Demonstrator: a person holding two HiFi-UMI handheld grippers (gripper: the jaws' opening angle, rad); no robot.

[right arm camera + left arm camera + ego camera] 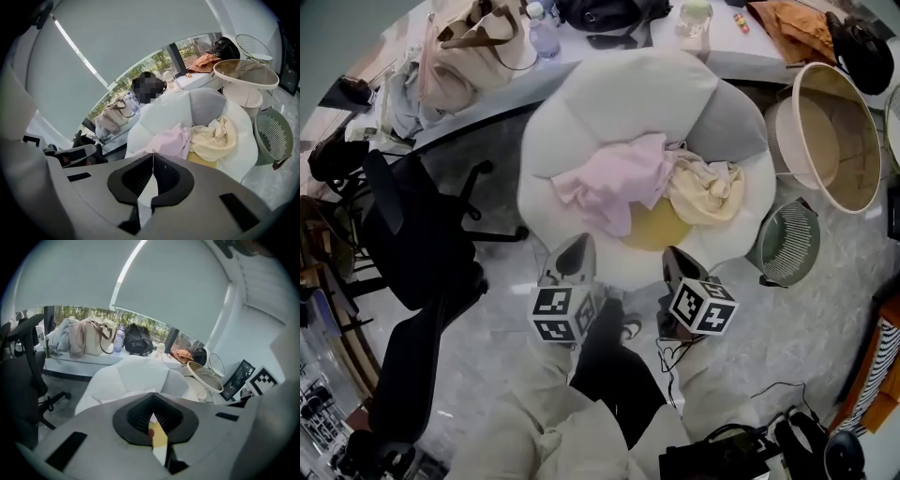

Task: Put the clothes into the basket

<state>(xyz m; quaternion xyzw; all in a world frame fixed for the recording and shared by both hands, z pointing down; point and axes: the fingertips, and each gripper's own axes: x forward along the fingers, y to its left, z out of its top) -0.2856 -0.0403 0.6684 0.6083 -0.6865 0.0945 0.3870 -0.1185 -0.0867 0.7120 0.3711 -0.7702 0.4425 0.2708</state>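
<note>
A pink garment (614, 183) (171, 140) and a cream garment (705, 187) (213, 138) lie crumpled on a white petal-shaped seat (609, 94) (140, 376) with a yellow centre. A green slatted basket (787, 246) (272, 136) stands on the floor to the seat's right. My left gripper (578, 242) (153, 394) hangs at the seat's near edge, just short of the pink garment. Its jaws meet at the tips with nothing between them. My right gripper (673, 253) (153, 153) is beside it, below the cream garment, shut and empty.
A black office chair (412, 244) stands at the left. At the right is a large round beige tub (834, 131). A long desk (741, 52) at the back carries bags and a bottle. Cables (750, 403) lie on the floor near my legs.
</note>
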